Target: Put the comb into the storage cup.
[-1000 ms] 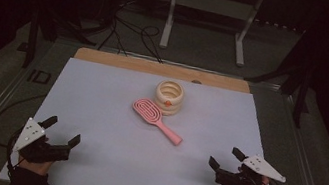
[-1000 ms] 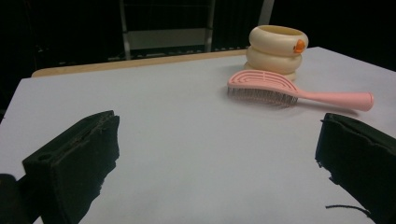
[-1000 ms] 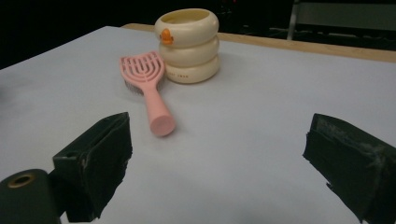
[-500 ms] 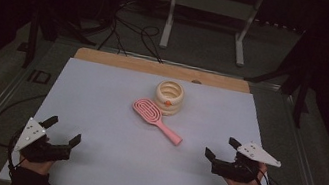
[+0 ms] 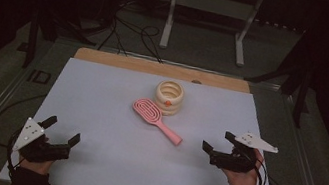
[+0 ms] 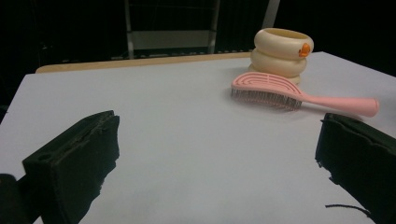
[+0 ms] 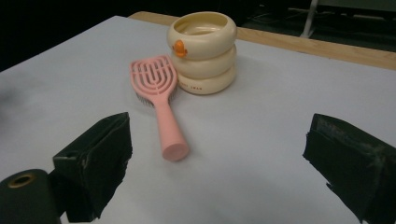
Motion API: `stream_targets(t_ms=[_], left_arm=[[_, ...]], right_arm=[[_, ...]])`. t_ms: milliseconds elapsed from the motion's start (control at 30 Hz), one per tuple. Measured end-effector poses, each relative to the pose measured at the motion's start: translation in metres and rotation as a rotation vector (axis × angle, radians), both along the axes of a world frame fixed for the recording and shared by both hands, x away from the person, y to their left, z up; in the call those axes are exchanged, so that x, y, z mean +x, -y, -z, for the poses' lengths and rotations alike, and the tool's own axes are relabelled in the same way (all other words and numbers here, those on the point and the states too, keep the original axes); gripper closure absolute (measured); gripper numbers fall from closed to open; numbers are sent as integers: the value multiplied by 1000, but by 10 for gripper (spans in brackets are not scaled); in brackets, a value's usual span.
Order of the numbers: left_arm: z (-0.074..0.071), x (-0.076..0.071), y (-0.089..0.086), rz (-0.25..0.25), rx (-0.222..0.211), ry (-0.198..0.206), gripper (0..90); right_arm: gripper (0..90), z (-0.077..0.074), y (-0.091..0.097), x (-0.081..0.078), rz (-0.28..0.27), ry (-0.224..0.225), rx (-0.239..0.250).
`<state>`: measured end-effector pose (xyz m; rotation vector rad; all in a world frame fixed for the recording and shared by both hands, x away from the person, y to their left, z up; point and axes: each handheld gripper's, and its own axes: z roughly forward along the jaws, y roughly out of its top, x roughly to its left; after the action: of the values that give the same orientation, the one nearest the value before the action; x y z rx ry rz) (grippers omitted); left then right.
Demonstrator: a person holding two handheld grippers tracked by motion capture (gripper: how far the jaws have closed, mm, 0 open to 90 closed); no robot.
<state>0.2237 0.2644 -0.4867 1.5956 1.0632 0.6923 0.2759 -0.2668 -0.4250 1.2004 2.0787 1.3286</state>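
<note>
The pink hairbrush (image 5: 156,120) lies flat on the white table surface (image 5: 105,163), just below centre of the high view. Its long axis runs diagonally: the slotted oval head sits toward the upper left, and the handle extends toward the lower right, ending in a rounded butt. The head lies just beside the cream ringed container (image 5: 169,97), which stands upright immediately above and to the right of it; contact between the two cannot be confirmed.

The right gripper (image 5: 218,145) is at the lower right of the high view, jaws spread wide and holding nothing. The handle butt points toward it, and this gripper is clearly the nearer of the two. In the right gripper view, the hairbrush (image 7: 159,100) lies left of centre between the jaws, with the handle end closest to the camera and the head farther off beside the container (image 7: 201,51).

The left gripper (image 5: 64,131) rests at the lower left of the high view, jaws likewise wide apart and empty, well apart from the brush. In the left gripper view, the hairbrush (image 6: 299,93) appears at the upper right, seen broadside.

Judgement: the handle is the accessible grasp point, and it favours the right gripper. A forward reach with the jaws set across the handle axis would be required.
</note>
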Motion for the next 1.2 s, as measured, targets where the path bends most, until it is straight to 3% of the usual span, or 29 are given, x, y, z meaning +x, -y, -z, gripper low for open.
stream_targets(t_ms=[267,433,767,1200], left_arm=[[0,0,2,3,10,1,5],[0,0,3,7,12,-1,5],[0,0,4,13,13,-1,8],[0,0,4,15,15,-4,9]], right_arm=[[70,-7,-4,10,-2,-23,-4],[70,-14,-12,16,-22,-19,-43],[70,-18,-18,27,-33,-47,-38],[71,-29,-33,43,-68,-67,-89]])
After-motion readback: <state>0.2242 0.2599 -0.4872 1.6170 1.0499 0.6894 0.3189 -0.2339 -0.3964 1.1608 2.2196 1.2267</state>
